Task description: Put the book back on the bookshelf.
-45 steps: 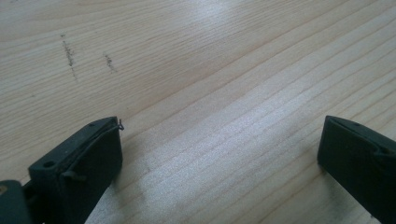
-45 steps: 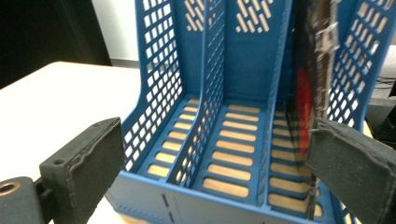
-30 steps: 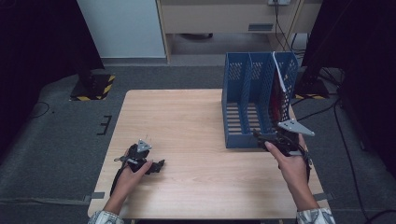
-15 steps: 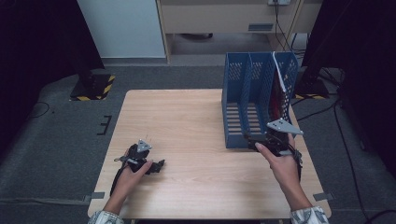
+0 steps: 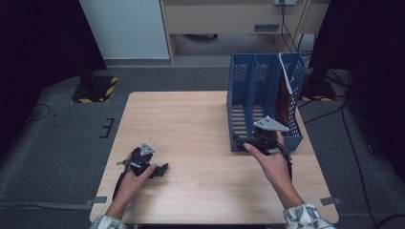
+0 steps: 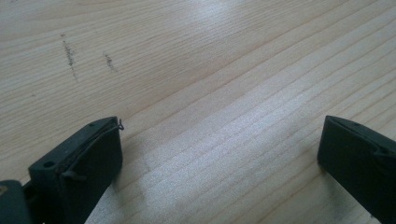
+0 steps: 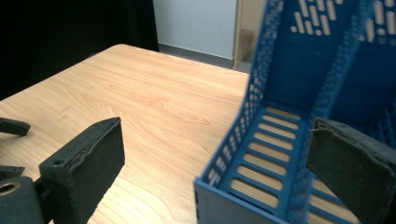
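Blue file rack (image 5: 265, 102): right of centre in the high view, upright near the table's (image 5: 191, 119) right edge. Right gripper (image 5: 241, 143): wide open, empty, at the rack's front lip, its leftmost slot between the jaws. Left gripper (image 5: 160, 169): lower left, wide open, empty, resting on bare wood. Step: approach to the rack. Next likely: closing on the front wall squarely.

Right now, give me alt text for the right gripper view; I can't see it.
The right tool stands open at the front edge of a blue slotted file rack, its near wall between the two black jaws. The wooden table stretches away to the left.
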A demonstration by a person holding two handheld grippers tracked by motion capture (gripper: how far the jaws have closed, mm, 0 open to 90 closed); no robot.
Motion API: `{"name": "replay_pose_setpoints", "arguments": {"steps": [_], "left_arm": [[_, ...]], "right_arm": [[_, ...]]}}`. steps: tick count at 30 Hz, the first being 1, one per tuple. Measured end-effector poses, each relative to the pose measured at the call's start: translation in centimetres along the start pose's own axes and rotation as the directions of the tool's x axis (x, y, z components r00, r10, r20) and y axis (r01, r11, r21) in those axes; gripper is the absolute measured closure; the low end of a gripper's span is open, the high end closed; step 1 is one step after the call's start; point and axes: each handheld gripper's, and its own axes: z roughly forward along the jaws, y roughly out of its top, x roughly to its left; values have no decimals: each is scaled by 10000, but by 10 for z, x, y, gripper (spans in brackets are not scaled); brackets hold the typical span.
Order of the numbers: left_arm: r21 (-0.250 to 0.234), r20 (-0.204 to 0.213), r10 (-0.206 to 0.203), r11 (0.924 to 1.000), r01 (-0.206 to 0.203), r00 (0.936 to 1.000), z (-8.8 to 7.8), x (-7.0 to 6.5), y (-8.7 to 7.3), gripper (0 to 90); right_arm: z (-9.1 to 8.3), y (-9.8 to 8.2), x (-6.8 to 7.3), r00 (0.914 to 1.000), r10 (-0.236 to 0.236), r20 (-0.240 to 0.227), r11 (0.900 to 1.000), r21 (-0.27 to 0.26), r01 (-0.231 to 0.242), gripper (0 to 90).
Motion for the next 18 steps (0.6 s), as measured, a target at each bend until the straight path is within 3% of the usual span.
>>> {"name": "replay_pose_setpoints", "arguments": {"steps": [18], "left_arm": [[7,2,11,10000,-11,10000,0,0,0,0]], "right_arm": [[36,1,37,9963,-457,-723,9977,459,491,48]]}}
